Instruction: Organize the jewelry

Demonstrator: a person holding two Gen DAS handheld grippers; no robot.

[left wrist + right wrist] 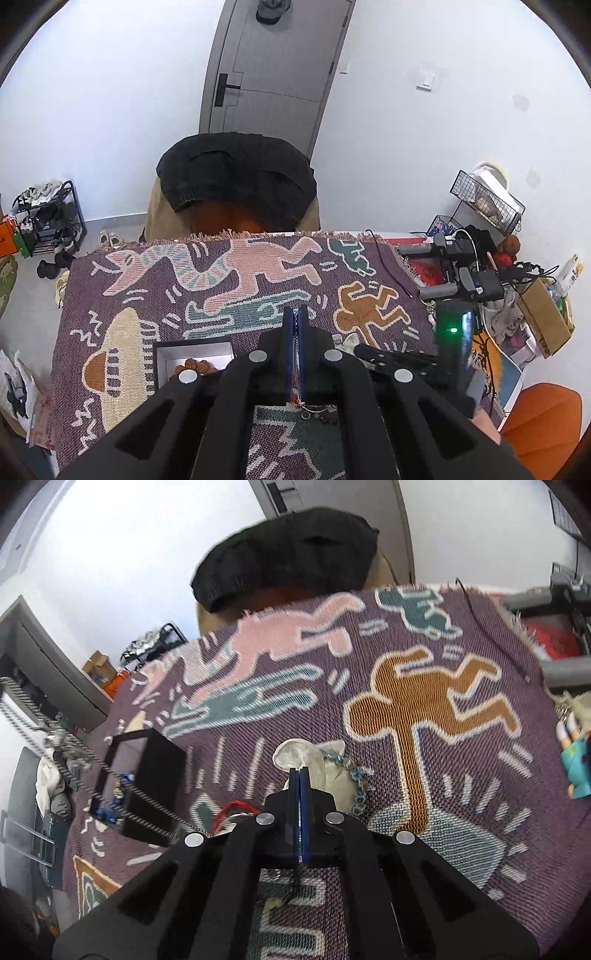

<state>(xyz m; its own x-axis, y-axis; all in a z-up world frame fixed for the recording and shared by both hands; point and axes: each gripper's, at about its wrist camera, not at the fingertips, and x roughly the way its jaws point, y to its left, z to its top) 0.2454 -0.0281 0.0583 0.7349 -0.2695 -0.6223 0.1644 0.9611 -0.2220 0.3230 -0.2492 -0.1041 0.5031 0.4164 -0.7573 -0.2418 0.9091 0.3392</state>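
Left tool point(295, 314) pinches a thin chain point(295, 354); right tool point(299, 775) closed, apparently gripping a dark cord point(293, 884).

Purple woven rug point(229, 295) with pink, teal and ochre figures (white-outlined); black box point(147, 786), seemingly white-lined.

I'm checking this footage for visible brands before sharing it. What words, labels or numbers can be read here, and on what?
Nothing reads clearly enough to quote.
Red sheet: dark marks, blurred.
Cardboard box: dark print on its side, too small.
Yellow packet: print, too small.
Black device: pale label, too small.
Woven blanket: figures only, no words.
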